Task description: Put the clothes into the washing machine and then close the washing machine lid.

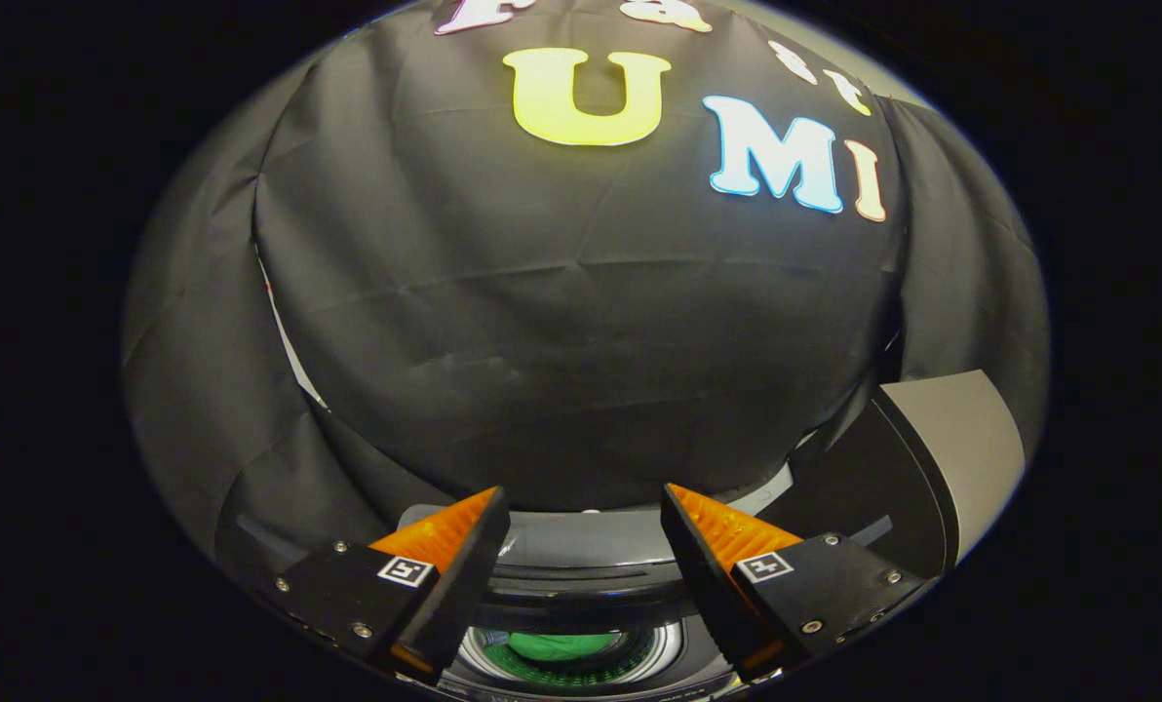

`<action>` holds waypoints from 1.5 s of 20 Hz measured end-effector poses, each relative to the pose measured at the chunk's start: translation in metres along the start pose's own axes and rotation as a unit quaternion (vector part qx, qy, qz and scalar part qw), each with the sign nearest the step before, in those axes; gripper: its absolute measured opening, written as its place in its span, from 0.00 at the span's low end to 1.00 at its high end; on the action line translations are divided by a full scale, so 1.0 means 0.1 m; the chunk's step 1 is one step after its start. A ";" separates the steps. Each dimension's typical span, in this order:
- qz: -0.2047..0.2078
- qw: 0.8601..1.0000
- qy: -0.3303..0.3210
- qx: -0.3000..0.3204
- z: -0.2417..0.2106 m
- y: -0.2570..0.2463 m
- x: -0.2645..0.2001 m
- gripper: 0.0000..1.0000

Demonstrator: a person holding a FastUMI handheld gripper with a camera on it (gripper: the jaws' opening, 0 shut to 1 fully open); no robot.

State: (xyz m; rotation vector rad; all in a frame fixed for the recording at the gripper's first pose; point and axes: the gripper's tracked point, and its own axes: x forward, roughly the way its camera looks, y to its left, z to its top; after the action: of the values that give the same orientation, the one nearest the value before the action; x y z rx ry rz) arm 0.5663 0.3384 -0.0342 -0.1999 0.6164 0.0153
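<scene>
My gripper (581,507) is open, with nothing between its two fingers. Below and between the fingers lies the top of the washing machine (581,546), dark grey with a round drum opening. Inside the drum rests a green piece of clothing (561,645), partly hidden by the fingers. The washing machine lid (942,468) stands raised beyond the right finger, its dark inner face and grey edge turned toward me.
The black cloth wall (581,341) of the booth hangs close behind the machine and curves around both sides.
</scene>
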 end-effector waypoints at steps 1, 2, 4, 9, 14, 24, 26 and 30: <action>0.002 1.000 0.001 0.000 -0.02 0.00 -0.01 0.97; 0.004 1.000 0.003 0.000 -0.05 0.01 -0.01 0.97; 0.008 1.000 0.009 -0.001 -0.09 0.01 -0.05 0.97; 0.017 1.000 0.009 -0.002 -0.18 0.03 -0.07 0.97; 0.018 1.000 -0.005 -0.004 -0.25 0.02 -0.13 0.97; 0.002 0.999 -0.048 0.016 -0.57 -0.01 -0.35 0.96; 0.000 0.999 -0.047 0.017 -0.85 0.04 -0.38 0.96; 0.013 0.999 -0.034 -0.006 -1.35 0.20 -0.46 0.96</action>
State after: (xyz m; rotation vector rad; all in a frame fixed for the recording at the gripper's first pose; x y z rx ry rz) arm 0.4496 0.3348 -0.1189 -0.2018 0.5505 0.0506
